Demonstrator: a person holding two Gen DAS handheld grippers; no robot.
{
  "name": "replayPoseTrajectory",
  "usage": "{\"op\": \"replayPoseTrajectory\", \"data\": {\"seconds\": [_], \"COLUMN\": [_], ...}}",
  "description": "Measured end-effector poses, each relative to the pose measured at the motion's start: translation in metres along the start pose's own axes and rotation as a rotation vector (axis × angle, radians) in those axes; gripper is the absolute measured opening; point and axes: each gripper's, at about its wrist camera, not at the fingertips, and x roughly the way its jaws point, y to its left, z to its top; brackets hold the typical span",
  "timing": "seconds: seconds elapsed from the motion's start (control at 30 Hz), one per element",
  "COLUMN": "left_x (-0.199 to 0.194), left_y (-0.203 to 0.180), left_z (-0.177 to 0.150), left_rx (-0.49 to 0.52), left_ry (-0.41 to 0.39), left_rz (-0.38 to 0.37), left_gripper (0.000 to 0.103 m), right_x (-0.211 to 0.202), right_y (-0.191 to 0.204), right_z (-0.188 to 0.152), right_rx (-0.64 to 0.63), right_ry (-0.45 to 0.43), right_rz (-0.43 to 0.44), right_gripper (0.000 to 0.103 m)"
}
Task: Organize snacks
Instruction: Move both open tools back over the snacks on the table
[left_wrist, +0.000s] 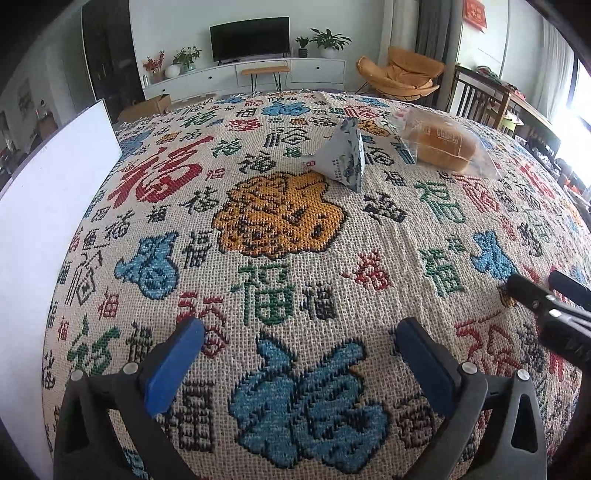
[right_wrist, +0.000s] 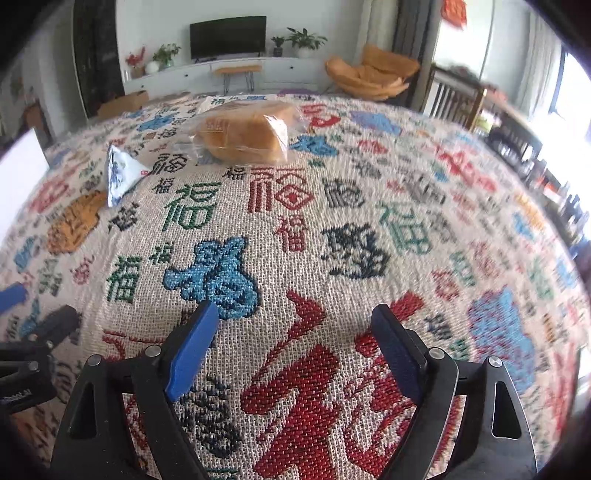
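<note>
snacks: triangle pack (left_wrist: 341, 155) and bagged bread (left_wrist: 441, 142) wait side by side | left gripper (left_wrist: 299, 343) and right gripper (right_wrist: 295, 338): spread wide, empty, ready to grab

Woven cloth (left_wrist: 295, 229) covering the work surface, with two snacks lying on its far half. The pyramid-shaped packet (left_wrist: 341, 157) stands left of, and slightly nearer than, the bagged bread loaf (left_wrist: 441, 146); the two lie near each other but apart. A flat board (left_wrist: 48, 229) lies along the cloth's left edge. Behind the cloth: television (left_wrist: 249, 38) on a low cabinet (left_wrist: 258, 72), chair (left_wrist: 400, 75) to its right.
</note>
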Motion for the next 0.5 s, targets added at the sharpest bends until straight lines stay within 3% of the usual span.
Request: {"op": "replayPoseTrajectory", "data": {"seconds": [0.1, 0.23, 0.33, 0.5], "left_x": [0.001, 0.002, 0.001, 0.002], "left_y": [-0.001, -0.001, -0.001, -0.002], "left_z": [0.0, 0.0, 0.0, 0.0], "left_rx": [0.001, 0.001, 0.001, 0.001], "left_ry": [0.0, 0.0, 0.0, 0.0], "left_rz": [0.0, 0.0, 0.001, 0.0], "left_gripper": [0.103, 0.103, 0.103, 0.103], "right_x": [-0.003, 0.0, -0.002, -0.005], "right_y": [-0.012, 0.005, 0.004, 0.021], "right_z": [-0.001, 0.0, -0.001, -0.004], "right_rx": [0.047, -0.024, 0.008, -0.003], "right_ry": [-0.015, -0.004, 0.0, 0.002], "right_rz": [0.065, -0.026, 0.018, 0.004], "right_gripper": [0.09, 0.091, 0.092, 0.092]}}
